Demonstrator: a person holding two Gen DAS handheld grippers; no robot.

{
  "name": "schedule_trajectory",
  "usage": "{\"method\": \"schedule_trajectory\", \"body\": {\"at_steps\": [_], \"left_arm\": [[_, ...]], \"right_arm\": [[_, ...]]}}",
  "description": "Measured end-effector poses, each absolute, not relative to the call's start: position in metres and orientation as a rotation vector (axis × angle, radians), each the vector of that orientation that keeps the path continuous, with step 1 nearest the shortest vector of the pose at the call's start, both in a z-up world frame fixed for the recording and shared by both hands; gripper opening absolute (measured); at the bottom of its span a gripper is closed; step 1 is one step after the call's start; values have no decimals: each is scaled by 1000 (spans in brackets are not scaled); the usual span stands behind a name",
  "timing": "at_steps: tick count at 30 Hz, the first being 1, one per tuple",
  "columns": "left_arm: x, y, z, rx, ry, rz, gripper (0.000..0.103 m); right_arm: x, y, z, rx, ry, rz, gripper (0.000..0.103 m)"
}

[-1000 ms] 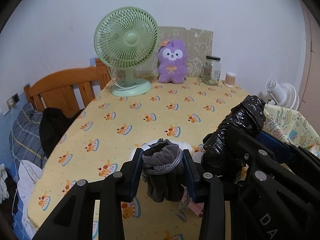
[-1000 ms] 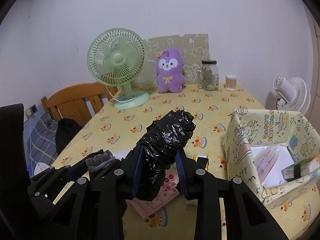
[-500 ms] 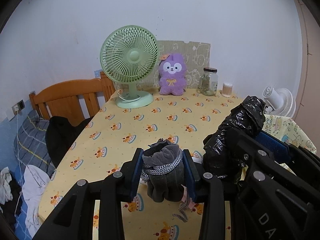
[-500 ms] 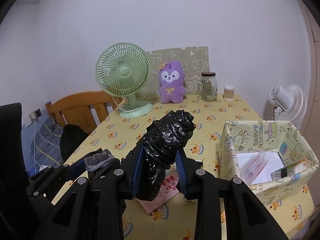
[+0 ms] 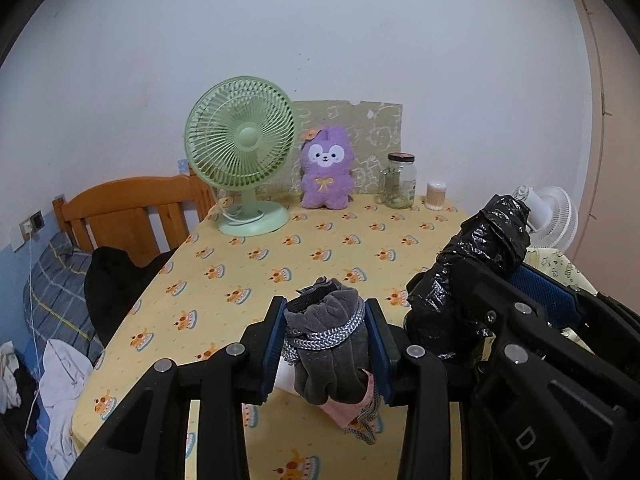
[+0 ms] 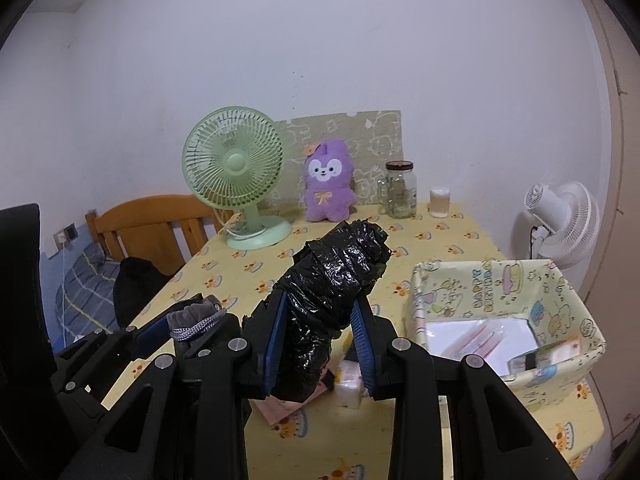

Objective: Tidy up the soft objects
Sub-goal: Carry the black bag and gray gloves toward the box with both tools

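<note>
Left gripper (image 5: 326, 346) fingers clamped on grey cloth bundle (image 5: 325, 340); right gripper (image 6: 318, 338) fingers clamped on black plastic roll (image 6: 332, 300), both lifted above desk (image 5: 280, 264), patterned box (image 6: 496, 280) right.

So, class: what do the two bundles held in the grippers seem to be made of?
Black bundle in the right gripper: thin glossy plastic film, crinkled with sharp highlights. Grey bundle in the left gripper: soft matte fabric, probably fleece or velour, tied with a woven grey-white cord.
</note>
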State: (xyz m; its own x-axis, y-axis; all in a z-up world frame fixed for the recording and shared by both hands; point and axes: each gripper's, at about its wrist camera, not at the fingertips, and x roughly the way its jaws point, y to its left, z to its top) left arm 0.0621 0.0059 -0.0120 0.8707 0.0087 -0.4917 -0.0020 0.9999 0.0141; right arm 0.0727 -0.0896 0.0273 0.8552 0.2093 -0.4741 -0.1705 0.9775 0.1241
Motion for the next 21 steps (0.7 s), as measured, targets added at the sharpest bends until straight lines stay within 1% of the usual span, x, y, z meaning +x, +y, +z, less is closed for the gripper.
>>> {"method": "schedule_trajectory", "body": {"at_steps": [21], "left_arm": [[85,-65,5,54,465,-87,39]], "right_arm": [[84,-156,42,82,463,115,36]]}}
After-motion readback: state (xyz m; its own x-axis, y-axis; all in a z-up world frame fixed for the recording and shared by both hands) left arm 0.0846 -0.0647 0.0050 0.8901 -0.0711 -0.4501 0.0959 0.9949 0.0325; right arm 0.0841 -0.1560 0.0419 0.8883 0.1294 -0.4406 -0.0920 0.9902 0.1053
